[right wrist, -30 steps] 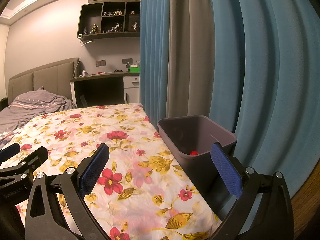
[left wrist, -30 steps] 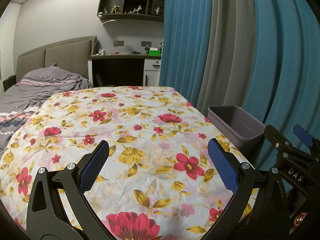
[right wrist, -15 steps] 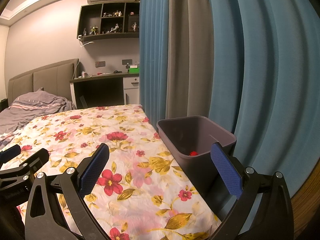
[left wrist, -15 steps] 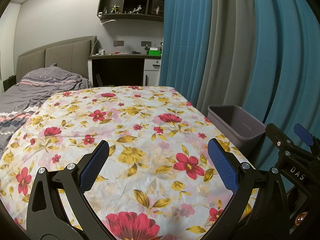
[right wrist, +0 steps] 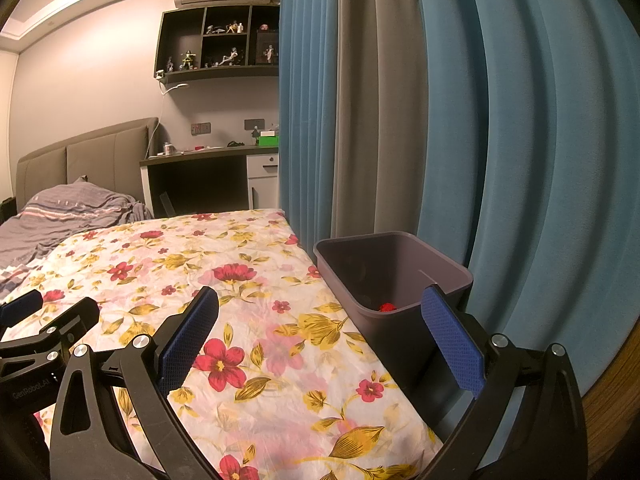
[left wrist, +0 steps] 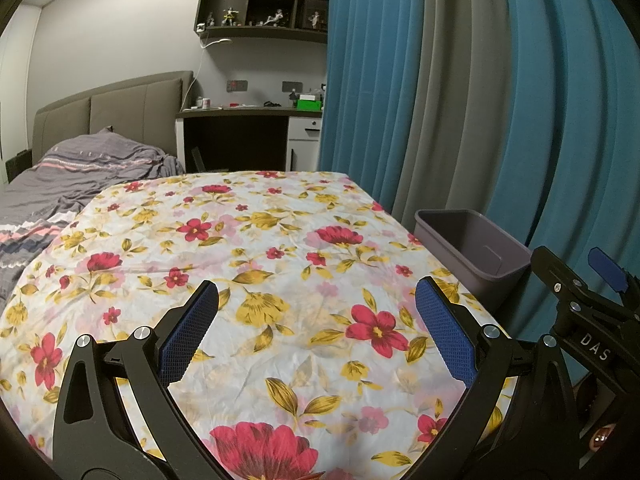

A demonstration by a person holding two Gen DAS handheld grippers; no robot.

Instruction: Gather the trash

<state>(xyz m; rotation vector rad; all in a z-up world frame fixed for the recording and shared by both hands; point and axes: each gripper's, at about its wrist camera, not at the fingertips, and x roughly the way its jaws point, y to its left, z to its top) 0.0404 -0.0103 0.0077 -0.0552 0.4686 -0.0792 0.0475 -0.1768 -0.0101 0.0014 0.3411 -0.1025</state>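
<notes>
A grey plastic bin [right wrist: 404,320] stands against the right edge of the flowered tablecloth [right wrist: 248,320], by the curtain. A small red piece of trash [right wrist: 387,307] lies inside it. The bin also shows in the left wrist view [left wrist: 486,272]. My left gripper [left wrist: 318,322] is open and empty above the flowered cloth [left wrist: 280,264]. My right gripper [right wrist: 320,328] is open and empty, its right finger in front of the bin. I see no loose trash on the cloth.
Blue and grey curtains [right wrist: 440,120] hang close behind the bin. A bed with a grey blanket [left wrist: 80,176] lies to the left. A dark desk [left wrist: 240,136] and a wall shelf [left wrist: 264,4] stand at the back.
Both grippers stay open and almost still. The views shift only slightly.
</notes>
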